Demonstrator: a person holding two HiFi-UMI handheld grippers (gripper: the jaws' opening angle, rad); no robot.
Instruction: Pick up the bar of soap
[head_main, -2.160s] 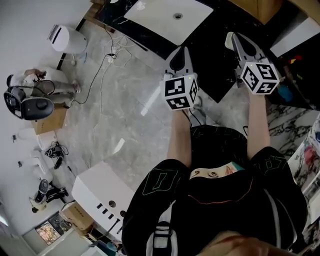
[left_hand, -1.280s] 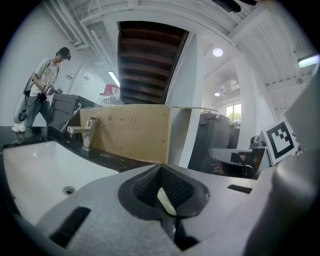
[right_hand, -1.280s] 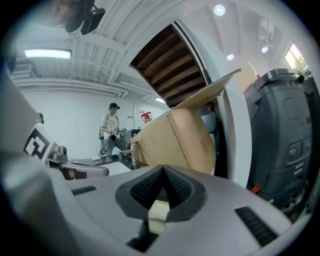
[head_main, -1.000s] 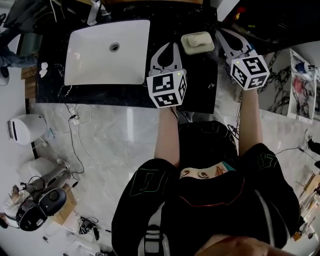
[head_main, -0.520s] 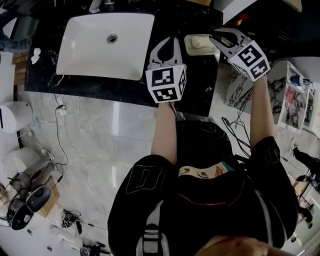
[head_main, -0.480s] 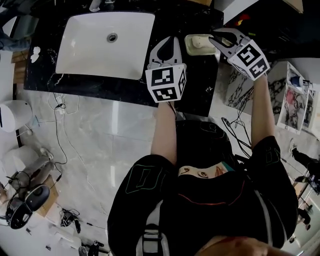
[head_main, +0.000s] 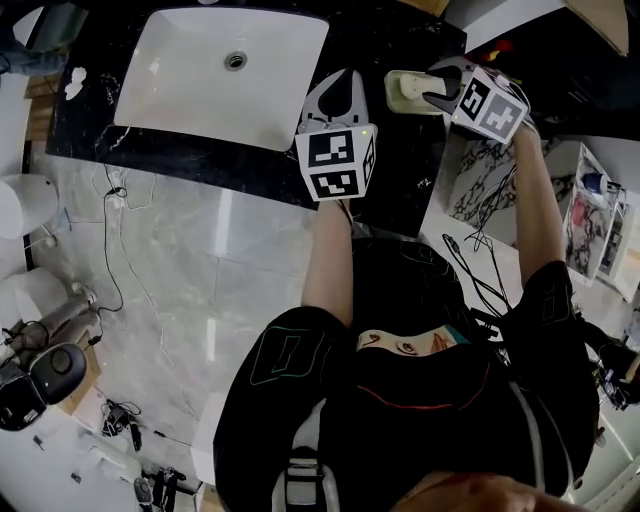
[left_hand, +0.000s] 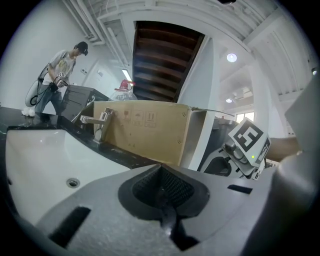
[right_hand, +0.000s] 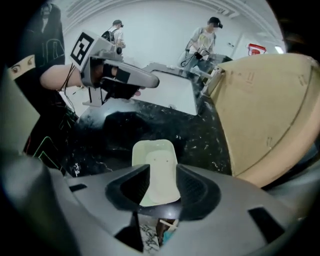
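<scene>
Bar of soap (right_hand: 161, 176) sits in its dish (right_hand: 150, 149); our right tongs (right_hand: 162, 184) have just been opening above to straddle it, nothing pinched; left tongs (left_hand: 162, 191) pressed together, spare.

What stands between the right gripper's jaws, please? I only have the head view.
Observer: The right gripper view shows the right gripper with its jaws apart, having just been opening. The bar of soap in its dish shows in the gap, and the pads are not closed on it.
Operator: Thank you. Is the left gripper holding anything?
Observer: No. The left gripper view shows the left gripper with its jaws together and nothing between them.
</scene>
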